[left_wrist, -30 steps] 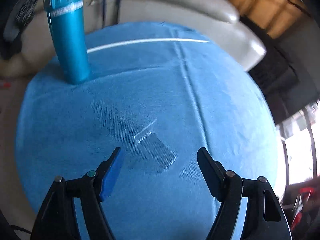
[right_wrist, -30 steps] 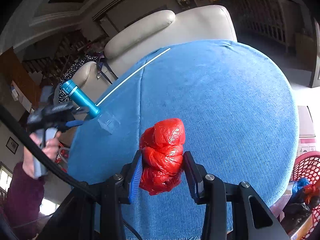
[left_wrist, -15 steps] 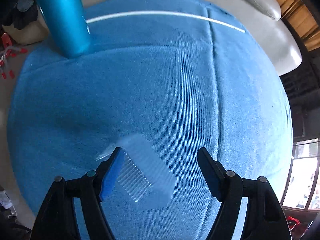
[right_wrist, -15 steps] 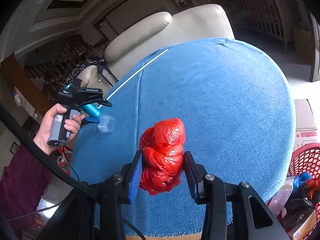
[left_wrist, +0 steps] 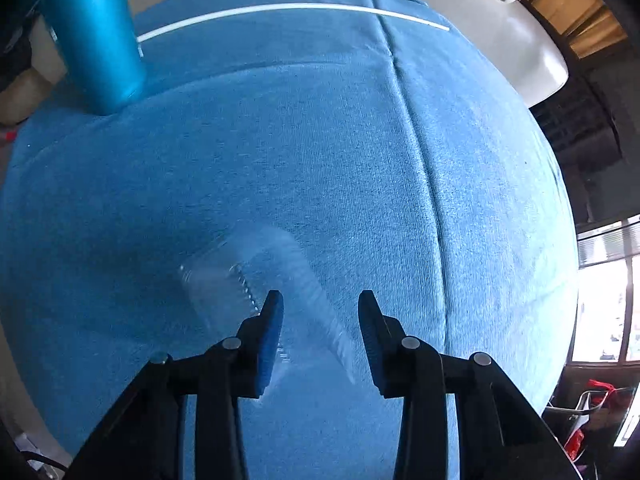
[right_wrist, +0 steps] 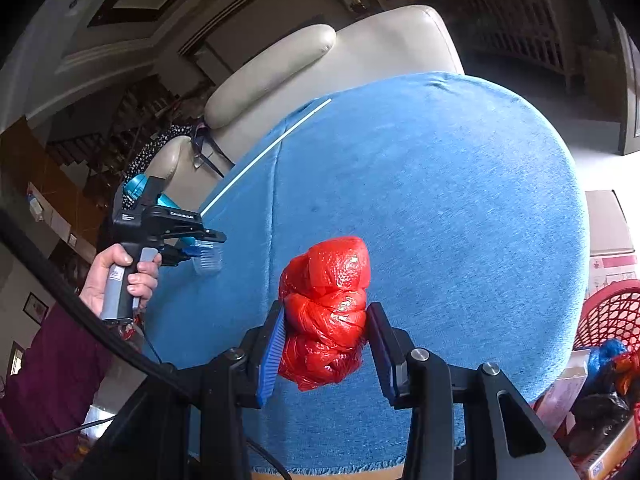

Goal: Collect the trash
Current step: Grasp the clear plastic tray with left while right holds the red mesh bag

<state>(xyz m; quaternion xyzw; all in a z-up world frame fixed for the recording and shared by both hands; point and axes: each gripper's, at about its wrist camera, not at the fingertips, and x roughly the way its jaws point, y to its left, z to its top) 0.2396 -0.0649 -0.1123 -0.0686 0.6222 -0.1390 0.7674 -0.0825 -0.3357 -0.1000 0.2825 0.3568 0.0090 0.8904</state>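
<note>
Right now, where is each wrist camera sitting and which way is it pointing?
Left wrist: on the left gripper, aimed steeply down at the blue cloth; its fingers close around a clear plastic cup.
Right wrist: on the right gripper, looking across the cloth toward a beige armchair; it clamps a red plastic bag, and the person's hand shows.
Shared: cloth, cup, teal bottle, white stick.

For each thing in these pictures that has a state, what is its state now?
Left gripper: jaws just closed, shut on the clear cup.
Clear cup: lying on its side on the cloth.
Right gripper: shut on the red bag.
Red bag: knotted, held.
Blue bottle: upright.
White straw: lying flat.
</note>
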